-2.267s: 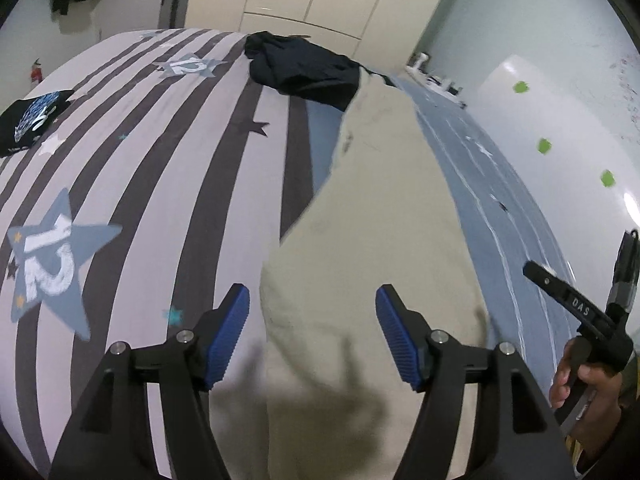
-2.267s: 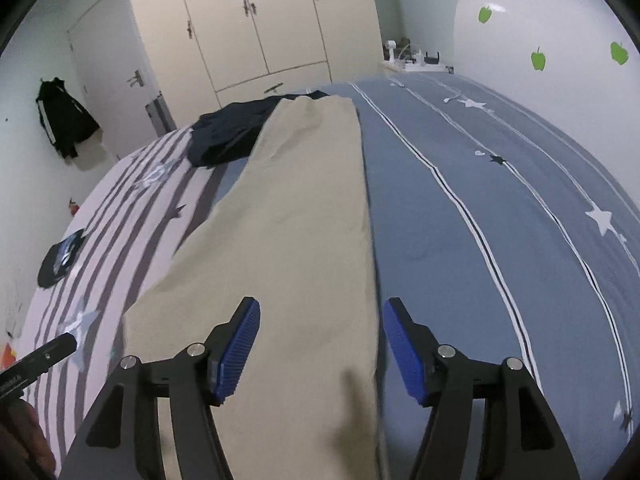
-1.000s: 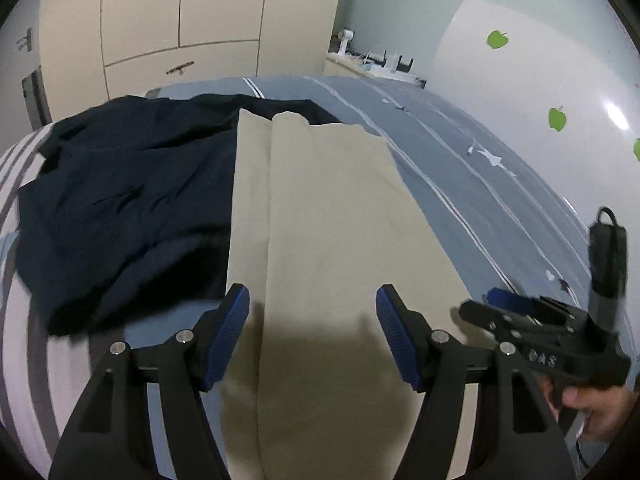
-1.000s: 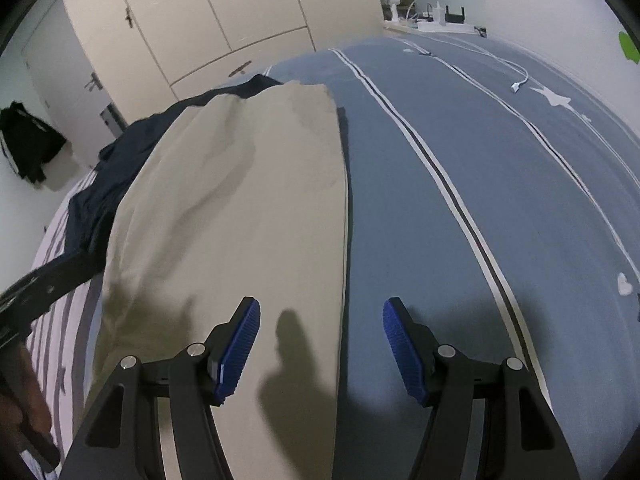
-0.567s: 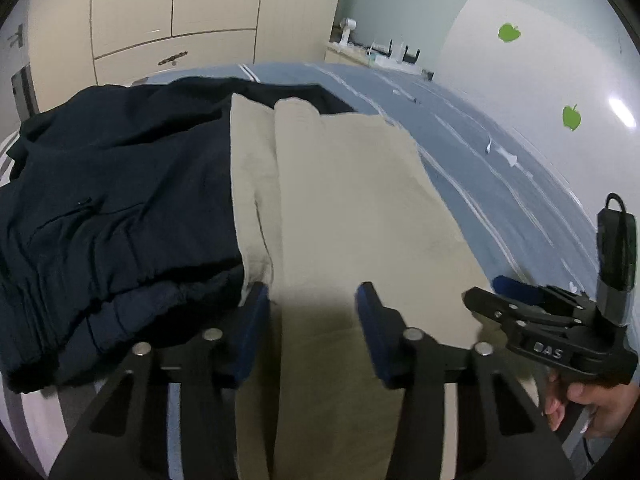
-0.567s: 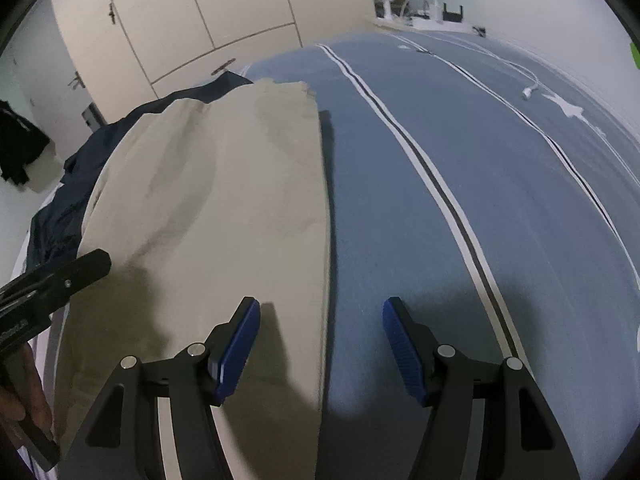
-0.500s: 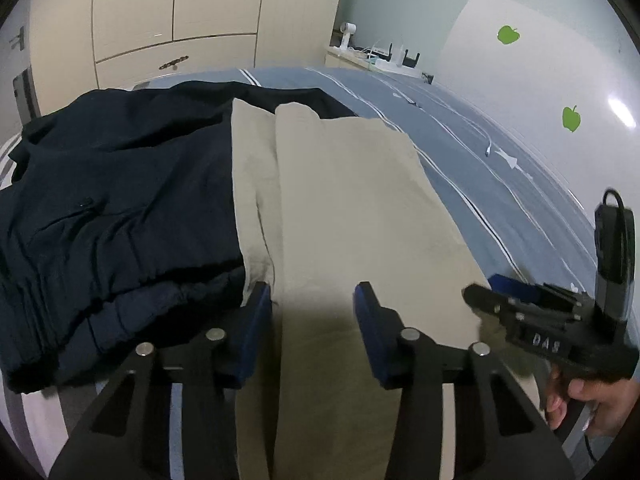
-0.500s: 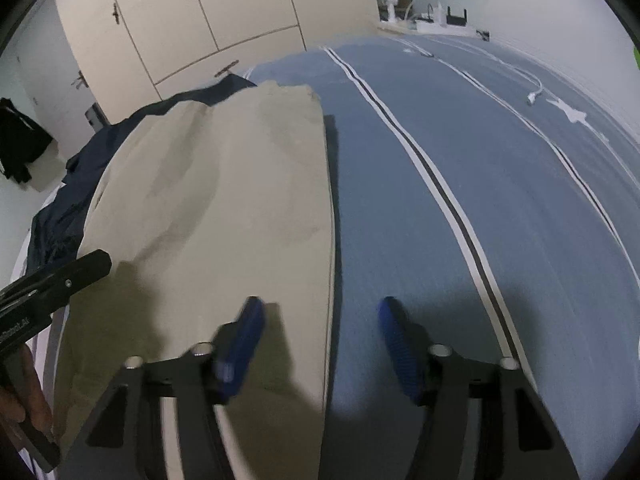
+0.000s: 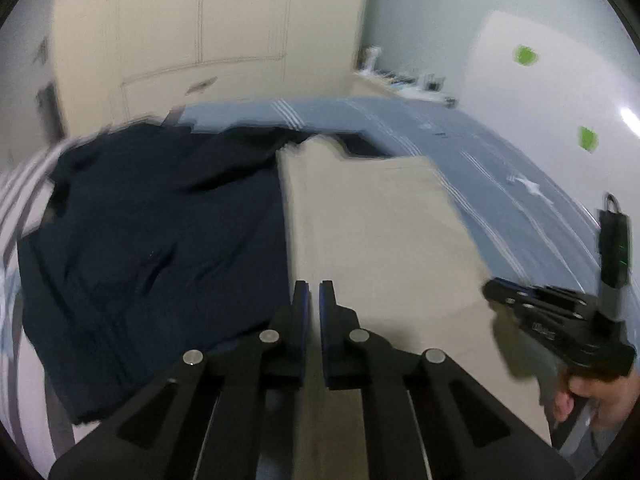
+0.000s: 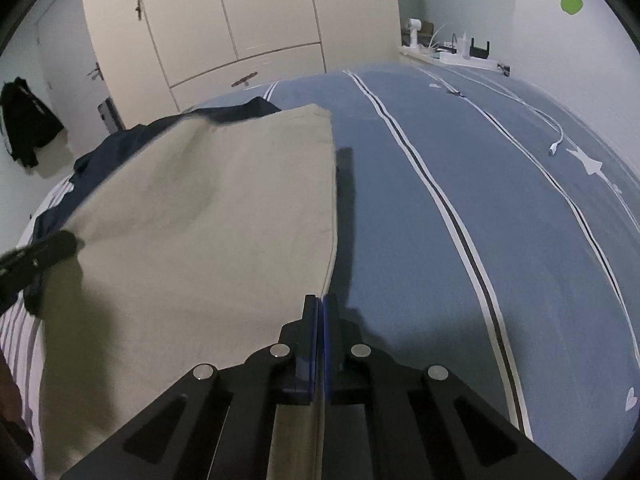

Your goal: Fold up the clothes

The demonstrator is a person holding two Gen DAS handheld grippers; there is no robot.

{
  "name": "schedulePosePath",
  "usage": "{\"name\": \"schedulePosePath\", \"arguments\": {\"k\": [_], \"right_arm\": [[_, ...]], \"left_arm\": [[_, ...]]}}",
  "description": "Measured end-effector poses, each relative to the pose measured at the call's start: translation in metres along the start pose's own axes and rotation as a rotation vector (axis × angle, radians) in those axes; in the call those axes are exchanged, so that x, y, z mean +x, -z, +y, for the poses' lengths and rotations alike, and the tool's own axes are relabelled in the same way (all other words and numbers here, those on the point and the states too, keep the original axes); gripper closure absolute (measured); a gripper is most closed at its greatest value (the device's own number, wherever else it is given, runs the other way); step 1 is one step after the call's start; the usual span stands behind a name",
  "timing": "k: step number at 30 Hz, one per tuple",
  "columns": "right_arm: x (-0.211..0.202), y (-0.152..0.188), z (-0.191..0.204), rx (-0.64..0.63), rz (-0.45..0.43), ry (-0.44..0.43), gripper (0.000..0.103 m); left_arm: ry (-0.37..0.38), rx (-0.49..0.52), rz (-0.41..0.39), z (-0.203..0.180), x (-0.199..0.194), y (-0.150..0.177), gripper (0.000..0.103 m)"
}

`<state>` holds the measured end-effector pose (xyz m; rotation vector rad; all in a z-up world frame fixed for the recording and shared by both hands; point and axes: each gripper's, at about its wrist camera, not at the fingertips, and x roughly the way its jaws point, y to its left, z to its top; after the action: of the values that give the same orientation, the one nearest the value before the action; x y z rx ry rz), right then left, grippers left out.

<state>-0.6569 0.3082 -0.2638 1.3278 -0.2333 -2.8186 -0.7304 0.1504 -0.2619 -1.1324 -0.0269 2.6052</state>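
Blue bedding (image 10: 460, 208) covers the bed. Left claw (image 9: 313, 300) is pinched shut on the tan pants (image 9: 372, 240) at their left edge. Right claw (image 10: 320, 312) is pinched shut on their right edge. Dark blue clothes (image 9: 152, 236) lie just left of the pants, touching them. Cream cupboards (image 10: 240, 20) stand far behind.

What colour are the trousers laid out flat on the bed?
The trousers are plain beige, with no pattern. They show best in the right wrist view.
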Motion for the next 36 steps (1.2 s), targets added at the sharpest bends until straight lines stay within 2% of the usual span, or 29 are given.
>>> {"name": "schedulePosePath", "arguments": {"k": [2,4,6,9,10,12,15,19,21,24,29,33,36], "right_arm": [[0.009,-0.001,0.004,0.000,0.035,-0.014,0.097],[0.016,0.001,0.008,-0.029,0.062,0.000,0.097],[0.012,0.002,0.008,-0.053,0.044,0.000,0.094],[-0.006,0.003,0.002,-0.040,0.000,-0.006,0.087],[-0.015,0.006,-0.002,-0.027,-0.016,-0.009,0.079],[-0.035,0.014,-0.010,-0.003,-0.046,-0.012,0.074],[-0.073,0.047,-0.018,-0.018,-0.065,0.014,0.067],[-0.121,0.108,-0.028,-0.014,-0.027,0.035,0.064],[-0.141,0.135,-0.026,-0.013,0.002,0.030,0.064],[-0.180,0.188,-0.010,-0.061,0.051,0.012,0.062],[-0.214,0.255,0.009,-0.082,0.160,-0.036,0.061],[-0.248,0.295,0.021,-0.111,0.193,-0.063,0.061],[-0.270,0.315,0.030,-0.134,0.206,-0.088,0.057]], "left_arm": [[-0.035,-0.028,-0.008,0.011,0.000,0.004,0.098],[-0.034,-0.011,-0.015,0.012,-0.004,0.006,0.097],[-0.017,0.007,-0.020,0.009,-0.013,0.010,0.092],[0.018,-0.007,-0.019,0.015,-0.039,0.021,0.072],[0.027,-0.014,-0.024,0.017,-0.050,0.026,0.064],[0.041,-0.021,-0.046,0.021,-0.077,0.041,0.059],[0.044,-0.037,-0.045,0.027,-0.123,0.078,0.054],[0.033,-0.089,0.020,0.035,-0.177,0.141,0.053],[0.000,-0.128,0.051,0.036,-0.208,0.178,0.053],[-0.050,-0.193,0.093,0.038,-0.247,0.224,0.053],[-0.137,-0.291,0.173,0.037,-0.320,0.306,0.052],[-0.136,-0.341,0.205,0.022,-0.363,0.351,0.050],[-0.136,-0.330,0.231,0.003,-0.384,0.382,0.048]]}}
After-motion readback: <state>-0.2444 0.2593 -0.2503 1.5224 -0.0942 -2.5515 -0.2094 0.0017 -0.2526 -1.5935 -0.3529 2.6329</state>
